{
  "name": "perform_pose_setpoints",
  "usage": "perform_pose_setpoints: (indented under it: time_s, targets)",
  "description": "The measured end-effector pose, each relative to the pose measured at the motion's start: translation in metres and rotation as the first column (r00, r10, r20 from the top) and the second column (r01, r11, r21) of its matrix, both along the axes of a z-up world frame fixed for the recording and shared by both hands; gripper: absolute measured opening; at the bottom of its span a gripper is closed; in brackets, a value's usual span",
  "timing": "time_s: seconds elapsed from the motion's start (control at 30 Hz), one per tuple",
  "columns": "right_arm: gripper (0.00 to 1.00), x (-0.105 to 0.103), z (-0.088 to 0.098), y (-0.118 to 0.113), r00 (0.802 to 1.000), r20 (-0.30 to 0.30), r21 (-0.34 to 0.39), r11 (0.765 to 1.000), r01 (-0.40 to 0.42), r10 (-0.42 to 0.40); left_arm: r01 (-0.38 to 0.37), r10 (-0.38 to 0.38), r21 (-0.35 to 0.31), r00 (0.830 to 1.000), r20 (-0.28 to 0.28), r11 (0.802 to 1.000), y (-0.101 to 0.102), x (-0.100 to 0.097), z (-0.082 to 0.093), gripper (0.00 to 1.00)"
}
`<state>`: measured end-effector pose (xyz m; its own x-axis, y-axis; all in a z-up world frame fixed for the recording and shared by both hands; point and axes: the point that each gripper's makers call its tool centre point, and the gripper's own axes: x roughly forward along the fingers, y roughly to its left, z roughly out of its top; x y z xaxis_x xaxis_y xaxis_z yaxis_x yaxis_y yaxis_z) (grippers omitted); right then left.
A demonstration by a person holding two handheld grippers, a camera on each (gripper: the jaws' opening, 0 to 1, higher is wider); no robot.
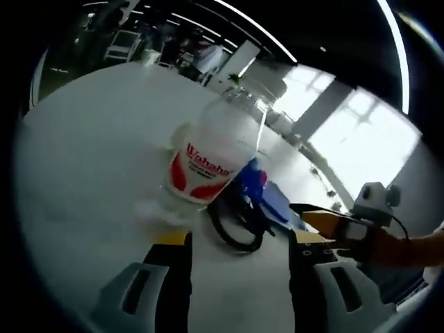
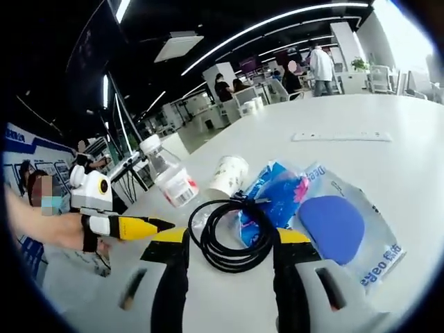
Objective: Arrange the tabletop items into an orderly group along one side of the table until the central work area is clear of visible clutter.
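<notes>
We find the right gripper open, its jaws flanking a coiled black cable. Beyond lie blue packets, a paper cup and a Wahaha bottle. The left gripper stands open, empty, just short of that bottle.

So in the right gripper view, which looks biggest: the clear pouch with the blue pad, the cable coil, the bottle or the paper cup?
1. Clear pouch with the blue pad
2. Black cable coil
3. Water bottle
4. Paper cup

Bottle and cup lie farther off, so their rank is unsure.
</notes>
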<state>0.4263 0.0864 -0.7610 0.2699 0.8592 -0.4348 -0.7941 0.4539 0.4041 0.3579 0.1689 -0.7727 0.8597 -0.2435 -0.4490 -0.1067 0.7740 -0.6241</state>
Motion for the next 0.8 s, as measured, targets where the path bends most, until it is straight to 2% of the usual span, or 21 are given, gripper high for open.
perform_pose_setpoints:
  time_s: [0.13,0.27,0.33,0.6,0.8]
  targets:
    - [0.45,0.003,-0.007,0.001,1.000,-0.017,-0.012,1.000,-0.002,0.002,-0.046,0.045,-0.052,0.999,-0.019,0.998,0.000,0.003,-0.002,0.47]
    - [0.45,-0.001,-0.014,0.004,0.999,-0.053,-0.020,1.000,-0.014,0.013,-0.051,0.049,-0.052,0.998,-0.028,0.997,-0.002,0.006,-0.003,0.47]
    - [0.44,-0.001,-0.018,0.004,0.998,-0.052,-0.035,0.999,-0.020,0.018,-0.057,0.055,-0.056,0.998,-0.037,0.997,-0.003,0.007,-0.005,0.46]
    - [0.44,0.003,-0.031,0.004,0.992,-0.126,-0.045,0.999,0.016,-0.021,-0.104,0.099,-0.088,0.993,-0.060,0.991,-0.003,0.013,-0.008,0.43]
    - [0.44,0.004,-0.038,0.005,0.987,-0.156,-0.057,0.998,0.025,-0.033,-0.123,0.115,-0.101,0.990,-0.081,0.987,-0.006,0.018,-0.013,0.42]
